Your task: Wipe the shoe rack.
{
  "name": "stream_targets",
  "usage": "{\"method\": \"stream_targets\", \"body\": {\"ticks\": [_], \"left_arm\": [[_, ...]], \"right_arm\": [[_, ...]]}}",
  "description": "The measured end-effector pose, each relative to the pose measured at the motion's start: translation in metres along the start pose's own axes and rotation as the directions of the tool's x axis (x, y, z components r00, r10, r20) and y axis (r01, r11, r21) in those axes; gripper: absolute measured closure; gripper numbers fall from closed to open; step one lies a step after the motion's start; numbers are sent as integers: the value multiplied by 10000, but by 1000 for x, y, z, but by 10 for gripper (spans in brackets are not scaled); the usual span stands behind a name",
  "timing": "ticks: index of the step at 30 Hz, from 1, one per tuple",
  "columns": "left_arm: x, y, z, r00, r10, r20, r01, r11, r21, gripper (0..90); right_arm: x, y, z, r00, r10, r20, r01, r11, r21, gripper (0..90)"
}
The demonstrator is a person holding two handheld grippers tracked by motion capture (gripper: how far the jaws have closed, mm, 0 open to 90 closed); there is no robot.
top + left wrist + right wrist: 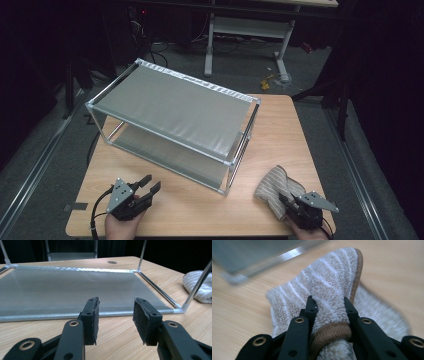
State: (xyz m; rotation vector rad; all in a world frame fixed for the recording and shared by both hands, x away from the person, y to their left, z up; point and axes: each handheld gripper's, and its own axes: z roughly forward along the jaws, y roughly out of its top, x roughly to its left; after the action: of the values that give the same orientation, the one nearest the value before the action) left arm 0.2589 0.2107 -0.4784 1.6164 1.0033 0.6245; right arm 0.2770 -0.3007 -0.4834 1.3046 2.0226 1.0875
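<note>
A two-tier metal rack [170, 107] with grey fabric shelves stands across the back left of the wooden table [280, 130]. My left gripper [151, 183] rests near the front left edge, open and empty, its jaws pointing at the rack's lower shelf [67, 287]. In the left gripper view the left gripper [115, 307] has a wide gap between its pads. A beige towel [277, 182] with white stripes and a brown hem lies at the front right. My right gripper [284, 199] is shut on a raised fold of the towel [329, 282], one jaw on each side.
The rack's corner post [230, 175] stands between the two grippers, close to the towel [197, 283]. Bare tabletop runs along the front edge and the right side. Beyond the table are a dark floor, cables and a white desk frame [245, 30].
</note>
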Motion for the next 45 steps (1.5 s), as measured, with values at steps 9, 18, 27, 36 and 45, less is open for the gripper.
{"method": "stream_targets", "body": {"ticks": [9, 18, 27, 36, 45], "left_arm": [[1, -3, 0, 9999, -95, -103, 96, 9999, 110, 562], [-1, -3, 3, 10000, -43, -31, 44, 9999, 146, 564], [-1, -3, 3, 10000, -11, -7, 11, 9999, 152, 565], [-2, -2, 5, 9999, 76, 111, -77, 9999, 145, 567], [-3, -1, 5, 9998, 151, 96, -152, 9998, 104, 567]], "right_arm": [[61, 49, -34, 9791, -785, -1878, 251, 9621, -2716, 729], [81, 67, -39, 9686, -579, -2416, -245, 9454, -3250, 727], [93, 35, 1, 9762, -1291, -1744, 1028, 9830, -1521, 727], [88, 16, 24, 9771, -1493, -1516, 1492, 9887, -124, 727], [88, 15, 22, 9769, -1569, -1454, 1544, 9876, -282, 726]]}}
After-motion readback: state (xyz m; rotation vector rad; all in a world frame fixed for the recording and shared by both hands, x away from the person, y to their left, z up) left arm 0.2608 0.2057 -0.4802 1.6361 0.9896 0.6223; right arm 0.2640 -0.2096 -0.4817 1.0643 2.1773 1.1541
